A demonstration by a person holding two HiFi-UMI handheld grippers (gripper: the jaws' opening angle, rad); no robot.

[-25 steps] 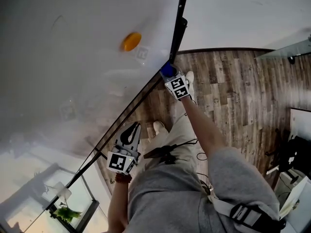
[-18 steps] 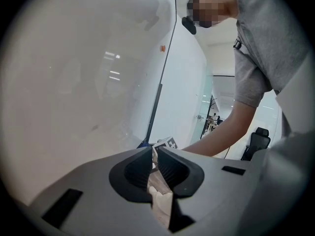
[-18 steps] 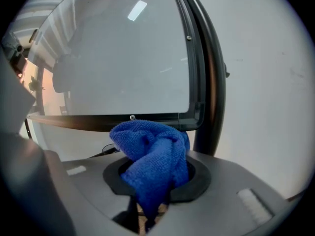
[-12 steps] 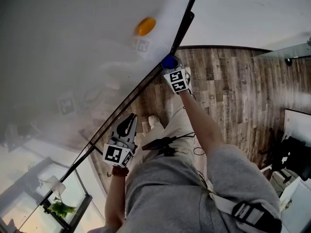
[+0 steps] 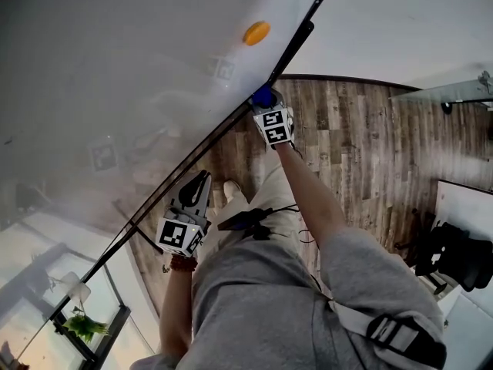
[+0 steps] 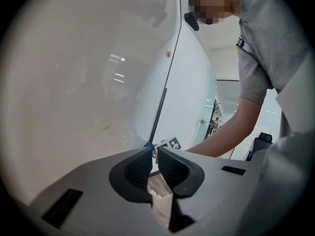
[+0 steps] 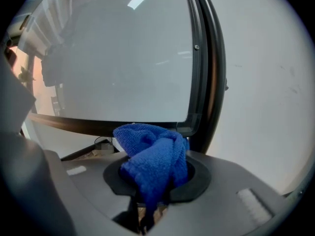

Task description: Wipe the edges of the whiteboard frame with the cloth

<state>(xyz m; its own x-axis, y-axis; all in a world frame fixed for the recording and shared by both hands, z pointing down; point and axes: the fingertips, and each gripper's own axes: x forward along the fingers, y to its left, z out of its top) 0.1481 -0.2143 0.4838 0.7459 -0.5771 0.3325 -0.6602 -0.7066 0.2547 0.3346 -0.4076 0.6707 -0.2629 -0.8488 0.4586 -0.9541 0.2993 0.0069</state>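
The whiteboard [image 5: 115, 75] fills the upper left of the head view. Its black frame [image 5: 223, 129] runs diagonally, with a corner near the blue cloth [image 5: 264, 96]. My right gripper [image 5: 266, 103] is shut on the cloth and holds it against that lower corner. In the right gripper view the bunched cloth [image 7: 155, 154] bulges from my right gripper [image 7: 156, 173], just below the frame corner [image 7: 191, 126] and beside the upright frame edge [image 7: 209, 58]. My left gripper [image 5: 202, 179] hovers lower along the bottom edge, off the board. Its jaws [image 6: 153, 155] are shut with nothing in them.
An orange magnet [image 5: 256, 32] sticks to the board above the corner. Wooden floor [image 5: 362, 145] lies below, with the person's legs and shoes over it. A black chair [image 5: 454, 257] stands at the right, and a glass panel with a plant [image 5: 81, 326] at the lower left.
The head view has swung, so the board and magnet sit further up and right. My right gripper has stayed at the frame corner with the cloth. My left gripper has drifted slightly left.
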